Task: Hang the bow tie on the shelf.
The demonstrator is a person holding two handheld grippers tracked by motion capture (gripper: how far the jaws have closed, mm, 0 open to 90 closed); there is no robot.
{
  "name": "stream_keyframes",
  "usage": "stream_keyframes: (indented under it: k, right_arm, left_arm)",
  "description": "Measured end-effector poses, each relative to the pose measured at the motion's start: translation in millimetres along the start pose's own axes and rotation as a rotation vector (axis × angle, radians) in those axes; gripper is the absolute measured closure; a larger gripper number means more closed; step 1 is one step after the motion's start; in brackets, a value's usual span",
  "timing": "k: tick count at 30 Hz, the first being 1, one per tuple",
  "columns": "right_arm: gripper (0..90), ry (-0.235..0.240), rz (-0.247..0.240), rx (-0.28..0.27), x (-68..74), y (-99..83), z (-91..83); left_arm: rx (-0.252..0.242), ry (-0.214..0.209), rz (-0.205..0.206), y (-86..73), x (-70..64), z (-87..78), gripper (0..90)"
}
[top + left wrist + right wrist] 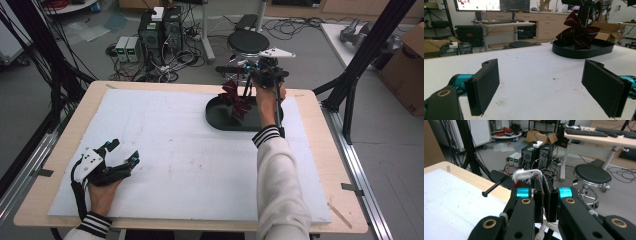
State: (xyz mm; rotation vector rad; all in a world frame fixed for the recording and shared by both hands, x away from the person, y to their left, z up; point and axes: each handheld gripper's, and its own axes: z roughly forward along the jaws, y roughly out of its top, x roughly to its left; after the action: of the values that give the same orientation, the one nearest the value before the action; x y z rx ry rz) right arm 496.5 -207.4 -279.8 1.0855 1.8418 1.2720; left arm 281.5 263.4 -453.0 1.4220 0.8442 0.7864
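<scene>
Nearest the high camera, a cream sleeve with a striped cuff runs up the table's right side to the right gripper [261,70], held above the far edge of a black oval tray [217,118]. Hanging down into that tray is a dark red bow [235,100] with pale stripes; its lower loops reach the tray floor or hang just over it, and which of the two cannot be told. In the right gripper view the two black jaws are pressed together on a white cord [526,173] that loops out above them, with a scrap of red just behind it. More white cord shows below the jaws, but the link from cord to bow is hidden by the gripper body. From the left gripper view the bow [577,32] stands upright inside the tray [584,51], its top blocked by the dark frame of the other gripper above it.

At the near left of the table, the left gripper [122,152] rests low over the white sheet [180,165], held by a hand whose cuff is cut off by the bottom edge. Its jaws are spread wide with nothing between them; bare sheet shows in the gap in its own view. That sheet covers most of the wooden tabletop [90,100].

Beyond the table's far edge stand a round black stool [248,42] and computer towers [160,30] amid tangled cables.
</scene>
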Motion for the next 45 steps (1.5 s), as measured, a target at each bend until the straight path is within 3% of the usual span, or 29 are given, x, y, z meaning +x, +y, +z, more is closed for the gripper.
stream_keyframes:
  k: [11, 26, 41, 45]
  right_arm:
    - [87.9, -0.011, 0.033, 0.047, -9.2, -11.2, 13.4]
    - [86.3, -0.029, 0.014, 0.087, -11.5, -17.7, 18.9]
    - [63.6, -0.045, 0.006, 0.096, -15.3, -16.0, 9.8]
    - [48.4, -0.043, 0.018, 0.079, -15.9, -13.9, 4.3]
  left_arm:
    - [-0.001, 0.0, 0.002, 0.0, -0.1, 0.2, 15.1]
    - [0.003, -0.001, 0.003, 0.1, 0.2, 0.0, 15.1]
    - [0.002, -0.003, 0.004, 0.1, -0.1, 0.2, 15.1]
    - [0.003, -0.003, 0.005, 0.1, -0.1, 0.1, 15.1]
